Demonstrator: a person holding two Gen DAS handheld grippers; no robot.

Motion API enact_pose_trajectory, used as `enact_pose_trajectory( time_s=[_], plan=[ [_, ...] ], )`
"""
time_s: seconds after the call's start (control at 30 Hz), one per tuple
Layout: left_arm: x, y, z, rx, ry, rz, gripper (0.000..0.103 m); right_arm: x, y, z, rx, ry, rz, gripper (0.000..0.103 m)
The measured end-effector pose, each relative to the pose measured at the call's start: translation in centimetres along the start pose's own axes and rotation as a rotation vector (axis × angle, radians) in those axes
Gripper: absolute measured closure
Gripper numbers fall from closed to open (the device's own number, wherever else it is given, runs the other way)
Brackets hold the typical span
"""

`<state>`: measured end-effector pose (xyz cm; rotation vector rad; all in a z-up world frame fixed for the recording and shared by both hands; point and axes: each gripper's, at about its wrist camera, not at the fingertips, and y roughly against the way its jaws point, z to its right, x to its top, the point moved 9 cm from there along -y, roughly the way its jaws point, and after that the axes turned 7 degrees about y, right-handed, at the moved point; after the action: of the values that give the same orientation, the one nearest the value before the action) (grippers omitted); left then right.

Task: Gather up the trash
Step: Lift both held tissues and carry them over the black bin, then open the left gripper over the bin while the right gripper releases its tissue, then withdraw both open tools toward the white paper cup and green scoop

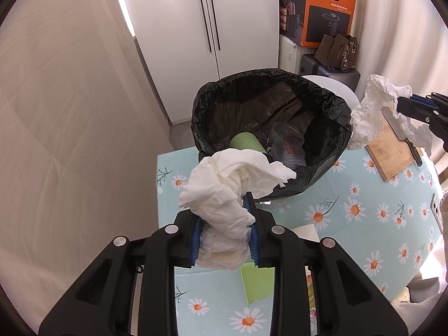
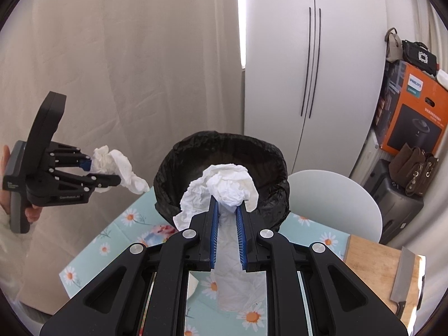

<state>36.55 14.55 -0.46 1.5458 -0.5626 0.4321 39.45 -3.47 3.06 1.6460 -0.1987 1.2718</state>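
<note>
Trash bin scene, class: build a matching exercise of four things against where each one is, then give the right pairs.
1. green cup
2. cleaver
3. crumpled tissue
4. brown handbag

A. on the wooden cutting board
B. between the left gripper fingers
C. inside the black-lined trash bin
D. on the dark suitcase

Pairs: 1-C, 2-A, 3-B, 4-D

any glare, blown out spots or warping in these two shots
Left wrist view: a bright strip of daylight beside the tall white cabinet is blown out, and the crumpled white tissue in the left gripper loses some detail. Right wrist view: the same strip burns out above the black bag-lined bin. Both views: fisheye bending curves the cabinet edges, with dark vignette corners.
</note>
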Motion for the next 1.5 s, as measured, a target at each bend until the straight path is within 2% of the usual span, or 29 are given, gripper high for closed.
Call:
enact_pose_trajectory(
  time_s=[0.4,0.7,0.8,0.87,0.9,0.93,0.97,1.0,1.03,1.07,1.13,1.23,1.5],
  plan=[
    [6.1,-5.0,1.1,-0.075,-0.048,0.013,0.074,3.1,-5.8,1.9,0.035,-0.058,0.002,0.09],
    [8.0,-10.8,2.3,-0.147,-0.073,-0.022,0.074,4.1,-10.5,2.7,0.07,-0.102,-0.011,0.089],
    [8.1,-12.0,2.6,-0.165,-0.082,-0.014,0.07,3.8,-12.0,2.9,0.07,-0.113,-0.03,0.089],
    [8.2,-12.0,2.7,-0.148,-0.101,0.013,0.055,3.7,-12.6,3.0,0.074,-0.121,-0.038,0.088],
    [8.3,-11.8,2.7,-0.146,-0.112,0.033,0.049,3.6,-12.8,3.1,0.083,-0.127,-0.043,0.083],
    [8.4,-11.5,2.7,-0.142,-0.116,0.056,0.034,3.4,-13.0,3.1,0.097,-0.135,-0.051,0.068],
    [8.5,-11.1,2.6,-0.139,-0.111,0.078,0.021,3.4,-13.1,3.3,0.092,-0.143,-0.053,0.06],
    [8.6,-10.6,2.4,-0.14,-0.103,0.096,0.019,3.3,-12.9,3.5,0.069,-0.144,-0.046,0.046],
    [8.7,-10.2,2.2,-0.142,-0.092,0.11,0.017,3.3,-12.6,3.7,0.045,-0.141,-0.036,0.039],
    [8.7,-9.8,2.0,-0.139,-0.082,0.119,0.013,3.3,-12.2,3.8,0.037,-0.14,-0.028,0.037],
    [8.5,-9.2,1.3,-0.115,-0.067,0.132,0.007,3.2,-11.6,3.8,0.051,-0.148,-0.024,0.025],
    [7.7,-8.6,0.5,-0.105,-0.038,0.119,0.007,3.2,-10.4,3.5,0.048,-0.146,-0.011,0.019],
    [4.9,-5.7,-0.2,-0.078,0.001,0.107,0.007,2.4,-7.4,2.1,0.038,-0.13,-0.006,0.017]
  ],
)
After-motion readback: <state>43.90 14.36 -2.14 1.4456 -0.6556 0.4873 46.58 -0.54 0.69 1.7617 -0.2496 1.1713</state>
